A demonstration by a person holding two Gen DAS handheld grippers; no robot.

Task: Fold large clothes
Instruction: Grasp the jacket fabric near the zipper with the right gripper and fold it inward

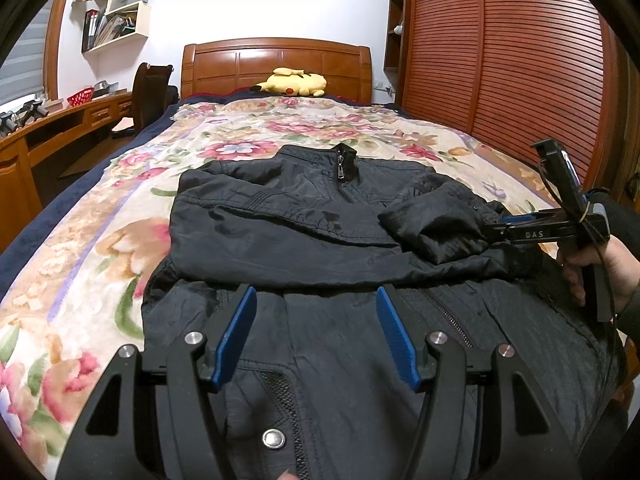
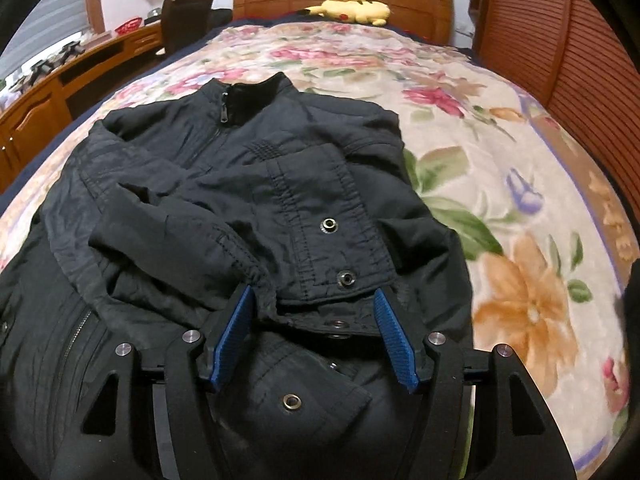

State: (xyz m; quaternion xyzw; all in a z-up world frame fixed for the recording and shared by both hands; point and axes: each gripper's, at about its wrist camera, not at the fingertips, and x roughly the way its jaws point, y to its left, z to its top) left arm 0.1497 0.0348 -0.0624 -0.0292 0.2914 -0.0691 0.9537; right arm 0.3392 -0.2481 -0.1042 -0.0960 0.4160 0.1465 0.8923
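A black zip jacket (image 1: 304, 216) lies front up on the floral bedspread, collar toward the headboard, both sleeves folded across the chest. My left gripper (image 1: 316, 292) is open and empty, hovering over the jacket's lower front. My right gripper (image 2: 316, 296) is open, its blue pads on either side of the sleeve cuff (image 2: 336, 240) with snap buttons, not closed on it. The right gripper also shows in the left wrist view (image 1: 494, 230) at the jacket's right edge, at the folded sleeve (image 1: 432, 228). The jacket fills the right wrist view (image 2: 180, 184).
The floral bedspread (image 1: 100, 248) covers a bed with a wooden headboard (image 1: 276, 66). A yellow plush toy (image 1: 294, 82) lies by the headboard. A wooden slatted wardrobe (image 1: 500, 48) stands to the right; a desk (image 1: 48, 128) and chair (image 1: 150, 88) to the left.
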